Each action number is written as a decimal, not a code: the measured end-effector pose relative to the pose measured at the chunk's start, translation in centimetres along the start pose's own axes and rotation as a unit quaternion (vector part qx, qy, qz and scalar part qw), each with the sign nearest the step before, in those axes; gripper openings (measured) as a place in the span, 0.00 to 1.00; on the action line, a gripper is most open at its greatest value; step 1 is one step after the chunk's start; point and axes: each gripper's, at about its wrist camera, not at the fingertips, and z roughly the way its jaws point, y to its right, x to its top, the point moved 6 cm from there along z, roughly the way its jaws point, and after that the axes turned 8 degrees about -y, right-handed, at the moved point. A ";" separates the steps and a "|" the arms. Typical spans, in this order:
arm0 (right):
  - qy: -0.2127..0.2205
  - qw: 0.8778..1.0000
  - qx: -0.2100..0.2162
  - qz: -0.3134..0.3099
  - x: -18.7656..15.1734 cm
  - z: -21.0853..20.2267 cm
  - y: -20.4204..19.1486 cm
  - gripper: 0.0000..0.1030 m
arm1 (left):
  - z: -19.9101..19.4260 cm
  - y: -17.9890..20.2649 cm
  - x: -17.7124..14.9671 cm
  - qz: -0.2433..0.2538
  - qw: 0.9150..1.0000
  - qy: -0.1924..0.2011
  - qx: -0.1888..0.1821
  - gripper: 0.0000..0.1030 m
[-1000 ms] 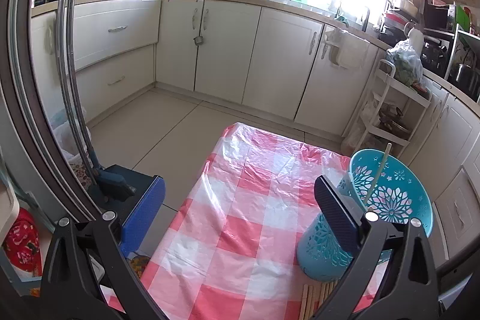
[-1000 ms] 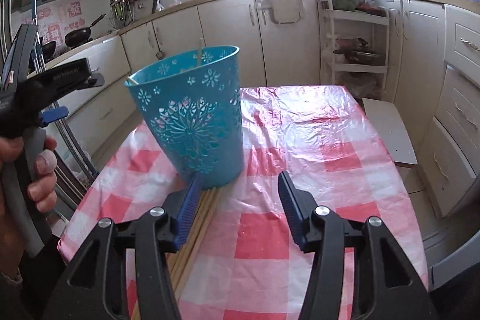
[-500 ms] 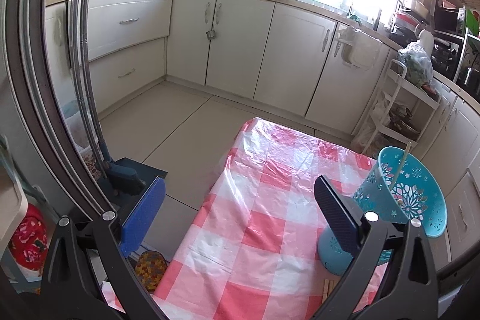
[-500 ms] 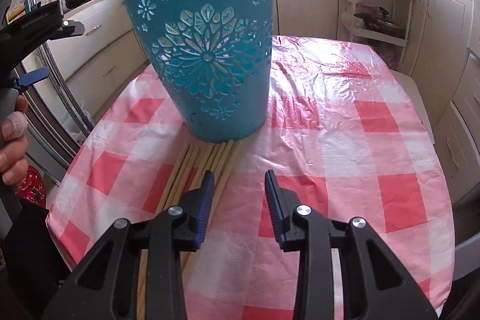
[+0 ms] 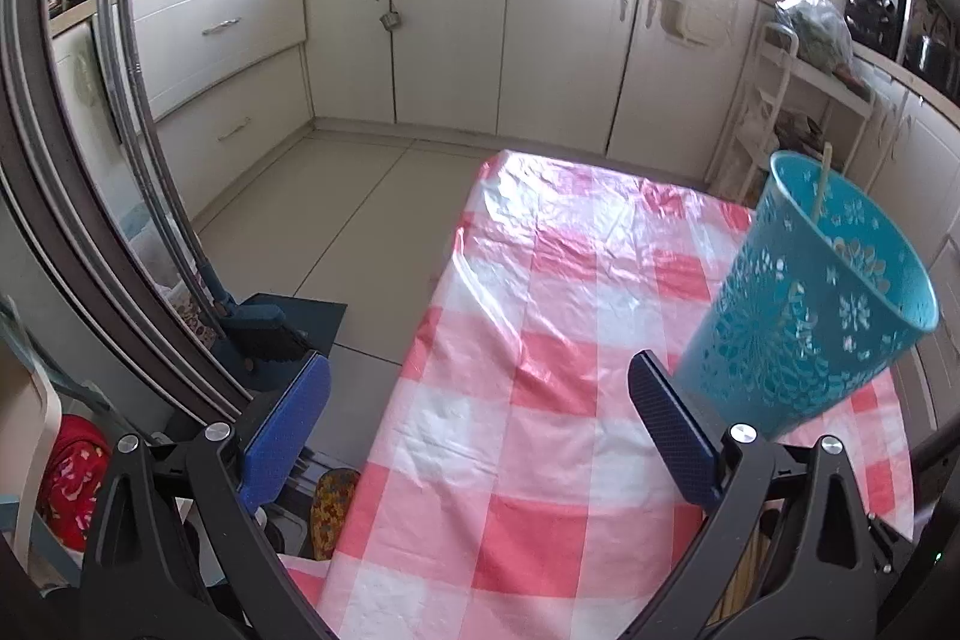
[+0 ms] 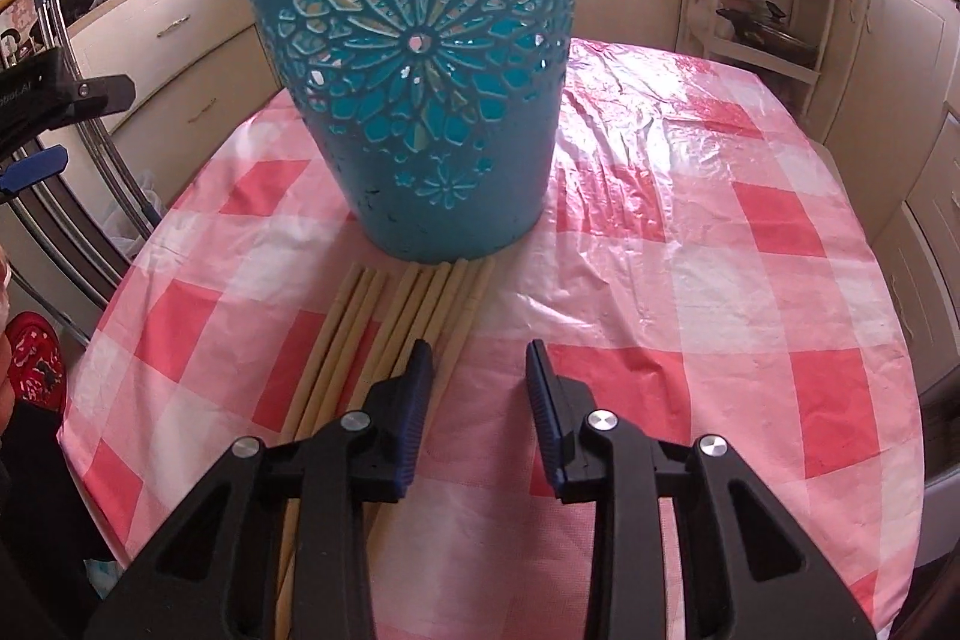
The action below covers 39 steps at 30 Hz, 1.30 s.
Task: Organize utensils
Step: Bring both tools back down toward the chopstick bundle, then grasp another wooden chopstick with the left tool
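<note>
Now the right gripper [image 6: 474, 370], jaws just narrowed but gripping nothing, tilts down over the chopsticks [image 6: 390, 334] lying against the teal basket [image 6: 414, 100]; left gripper [image 5: 480, 418] gapes wide, empty, beside it.

Left gripper [image 5: 480, 424] angled downward, jaws spread wide with nothing between them, right gripper [image 6: 480, 370] tilted downward, jaws just narrowed to a slim gap, pads gripping nothing

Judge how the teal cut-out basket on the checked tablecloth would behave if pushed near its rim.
The teal basket probably tips easily: it stands tall on a base narrower than its rim. Its pierced plastic wall suggests little weight. It might also slide on the glossy plastic tablecloth.
</note>
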 end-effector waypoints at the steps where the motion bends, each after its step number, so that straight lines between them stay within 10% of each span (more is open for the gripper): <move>1: 0.000 1.000 -0.004 -0.002 -0.1 0.0 0.1 0.25 | 0.5 0.6 -0.7 0.012 1.000 -0.016 -0.006 0.93; 14: -0.056 0.997 0.011 -0.051 -0.6 -0.5 3.0 0.19 | 4.3 7.7 -7.3 0.122 0.981 -0.139 -0.067 0.93; 39: -0.016 0.999 0.036 0.014 -0.4 -0.4 4.6 0.21 | 7.2 9.0 -6.6 0.135 0.979 -0.150 -0.033 0.90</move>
